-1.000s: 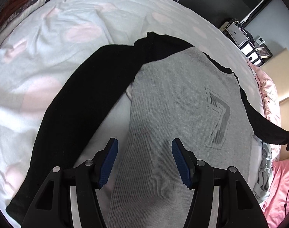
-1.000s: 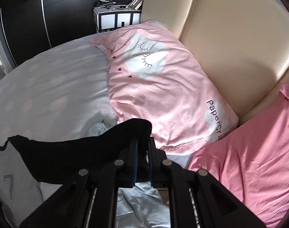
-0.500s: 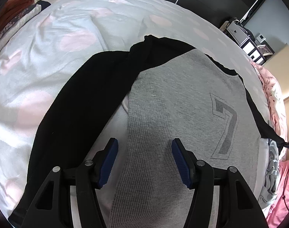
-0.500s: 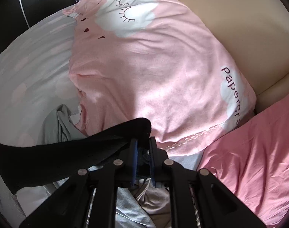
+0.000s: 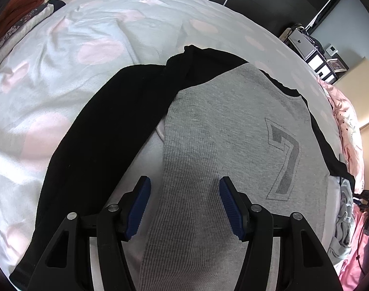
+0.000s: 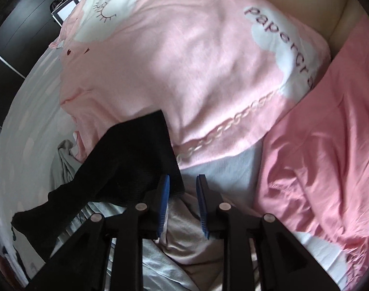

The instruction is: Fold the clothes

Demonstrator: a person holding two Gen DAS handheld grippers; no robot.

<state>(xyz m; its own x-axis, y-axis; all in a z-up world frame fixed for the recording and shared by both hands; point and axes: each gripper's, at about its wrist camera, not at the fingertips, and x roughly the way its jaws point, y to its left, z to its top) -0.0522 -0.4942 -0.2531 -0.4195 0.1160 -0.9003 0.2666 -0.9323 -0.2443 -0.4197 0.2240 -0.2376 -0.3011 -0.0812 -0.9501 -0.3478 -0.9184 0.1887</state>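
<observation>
A grey shirt [image 5: 223,131] with black sleeves and a "7" print lies spread flat on the bed. Its left black sleeve [image 5: 92,140] runs down the left side. My left gripper [image 5: 184,191] is open and hovers over the shirt's lower body, holding nothing. In the right wrist view the other black sleeve [image 6: 133,160] lies loose over crumpled clothes, its cuff end against the pink pillow. My right gripper [image 6: 182,189] is open, jaws a little apart, with the sleeve beside and partly over its left finger.
The bedsheet [image 5: 82,48] is pale with pink spots. Folded clothes [image 5: 17,29] are stacked at the far left. A pink pillow [image 6: 184,55] and a pink sheet [image 6: 330,145] lie by the beige headboard. Crumpled grey clothes [image 5: 342,218] lie at the shirt's right. Dark wardrobes stand behind.
My right gripper has opened and let go of the black sleeve, after moving closer to the pink pillow. The left gripper has barely moved and stays open.
</observation>
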